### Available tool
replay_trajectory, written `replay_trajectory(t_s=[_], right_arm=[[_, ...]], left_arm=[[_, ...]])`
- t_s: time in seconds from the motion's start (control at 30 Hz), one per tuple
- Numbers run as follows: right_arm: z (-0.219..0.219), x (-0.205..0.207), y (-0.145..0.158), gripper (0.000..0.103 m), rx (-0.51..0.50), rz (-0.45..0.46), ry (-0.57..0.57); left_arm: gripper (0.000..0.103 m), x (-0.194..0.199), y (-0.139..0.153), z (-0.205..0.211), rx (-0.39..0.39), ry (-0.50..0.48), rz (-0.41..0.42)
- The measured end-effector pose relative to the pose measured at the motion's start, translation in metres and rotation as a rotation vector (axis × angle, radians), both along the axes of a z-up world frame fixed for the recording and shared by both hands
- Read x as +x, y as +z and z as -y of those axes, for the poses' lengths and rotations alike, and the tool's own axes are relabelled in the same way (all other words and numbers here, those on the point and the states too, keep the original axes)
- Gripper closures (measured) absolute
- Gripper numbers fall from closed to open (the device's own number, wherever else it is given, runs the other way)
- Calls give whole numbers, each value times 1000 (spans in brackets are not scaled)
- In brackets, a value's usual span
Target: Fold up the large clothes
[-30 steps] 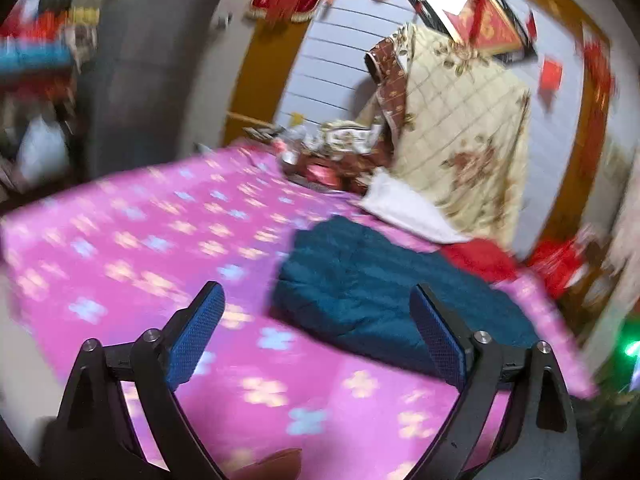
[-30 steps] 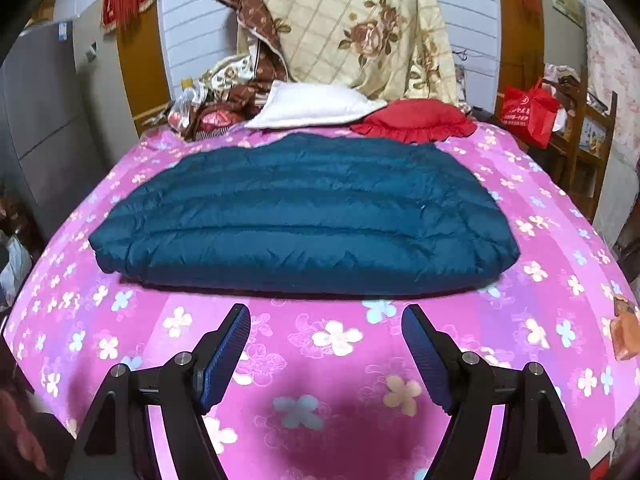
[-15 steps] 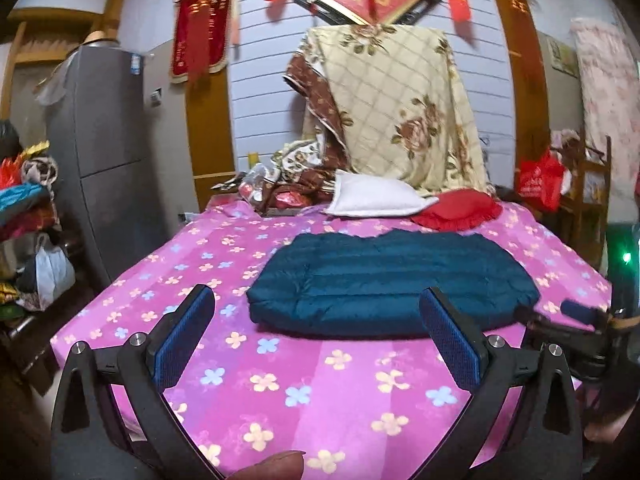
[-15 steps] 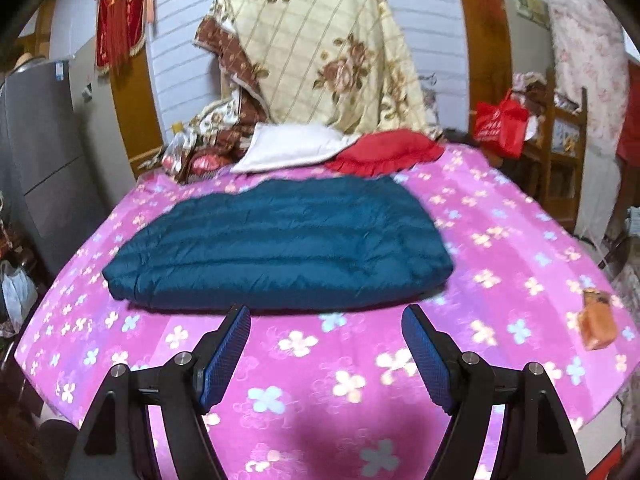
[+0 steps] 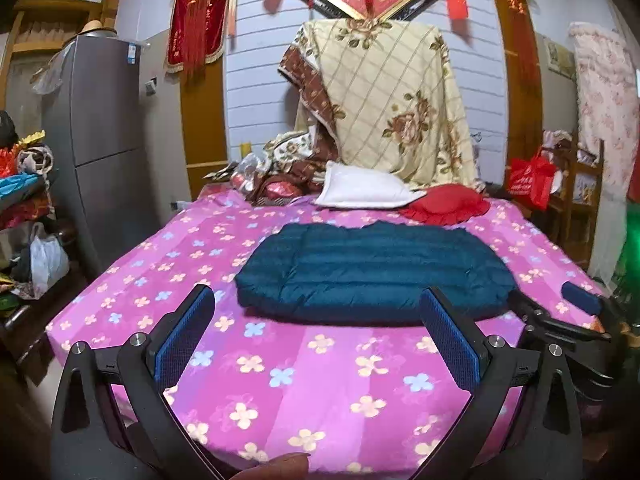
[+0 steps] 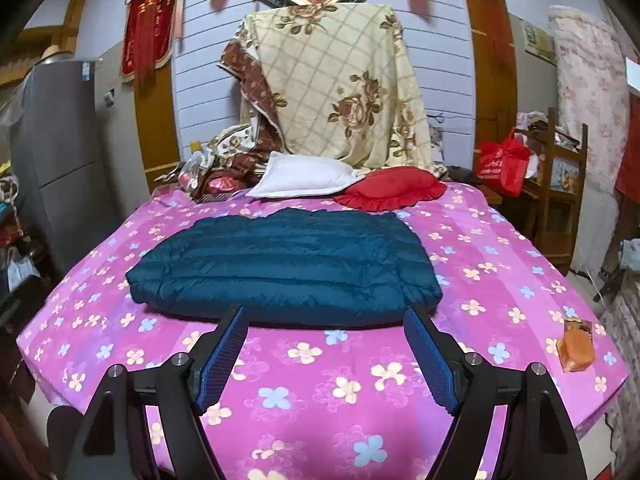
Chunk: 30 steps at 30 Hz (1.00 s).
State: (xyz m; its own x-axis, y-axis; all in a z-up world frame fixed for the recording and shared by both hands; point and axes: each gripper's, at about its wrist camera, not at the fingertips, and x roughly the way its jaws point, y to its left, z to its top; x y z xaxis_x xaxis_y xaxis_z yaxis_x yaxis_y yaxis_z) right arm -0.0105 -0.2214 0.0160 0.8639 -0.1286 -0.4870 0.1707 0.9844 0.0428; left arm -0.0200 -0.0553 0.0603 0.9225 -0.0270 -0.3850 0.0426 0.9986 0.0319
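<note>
A dark teal quilted down jacket (image 5: 372, 272) lies folded into a flat rectangle in the middle of the bed with the pink flowered sheet (image 5: 304, 380); it also shows in the right wrist view (image 6: 284, 264). My left gripper (image 5: 318, 320) is open and empty, held above the bed's near edge, short of the jacket. My right gripper (image 6: 324, 340) is open and empty, just in front of the jacket's near edge. The right gripper also shows at the right edge of the left wrist view (image 5: 568, 312).
A white pillow (image 6: 300, 180) and a red cushion (image 6: 392, 192) lie at the head of the bed under a hanging floral quilt (image 6: 340, 92). A grey fridge (image 5: 100, 140) stands left. A wooden chair with a red bag (image 6: 504, 160) stands right. An orange object (image 6: 576, 346) lies on the sheet's right edge.
Both grippers have pulled back and risen from the bed, so the folded jacket looks smaller and farther. The left view swung right to face the bed squarely. Both stayed open.
</note>
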Motion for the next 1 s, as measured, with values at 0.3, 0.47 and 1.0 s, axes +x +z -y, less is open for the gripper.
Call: replay_trajectory(t_s=[0.3, 0.47, 1.0], right_arm=[[-10, 10, -14, 25, -13, -56, 12], [-20, 11, -17, 25, -38, -62, 28], [-26, 17, -28, 25, -58, -111, 26]], left_arm=[[1, 17, -25, -14, -2, 43, -76], [1, 20, -31, -17, 1, 54, -86], [1, 38, -58, -15, 11, 48, -184]])
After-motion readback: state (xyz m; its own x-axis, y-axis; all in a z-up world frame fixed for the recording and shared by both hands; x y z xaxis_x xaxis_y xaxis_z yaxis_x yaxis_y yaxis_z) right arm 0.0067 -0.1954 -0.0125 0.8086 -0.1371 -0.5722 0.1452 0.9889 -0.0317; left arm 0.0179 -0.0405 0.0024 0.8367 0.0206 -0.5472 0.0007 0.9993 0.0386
